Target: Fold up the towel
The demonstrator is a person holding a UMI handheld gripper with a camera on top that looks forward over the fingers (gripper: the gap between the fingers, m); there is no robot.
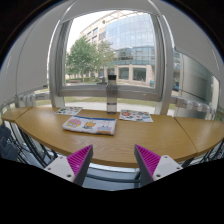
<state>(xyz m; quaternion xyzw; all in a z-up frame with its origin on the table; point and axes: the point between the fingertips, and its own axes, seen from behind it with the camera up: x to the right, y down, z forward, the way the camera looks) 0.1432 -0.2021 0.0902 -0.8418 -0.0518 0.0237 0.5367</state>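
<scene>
**Trainee:** What am I looking at from the rig?

**Me:** I have the hand-held gripper raised in front of the near edge of the worktop, its two fingers spread apart with nothing between them. The pads face each other across an empty gap.

**Trainee:** Where's the towel?

**Me:** I can't pick one out with certainty. On the worktop, left of centre, lies a flat pale thing with a printed pattern; it may be the towel, but it could as well be a magazine. Two similar flat things lie nearer the far edge, one to the left, one to the right, with a dark bottle standing between them before the window.

**Trainee:** So how would you go about it?

**Me:** I judge the step is still the approach. I'd lower the fingers toward the near corner of that flat thing, keep them apart until one slides under the edge, and only then pinch, so a single layer lifts cleanly.
</scene>
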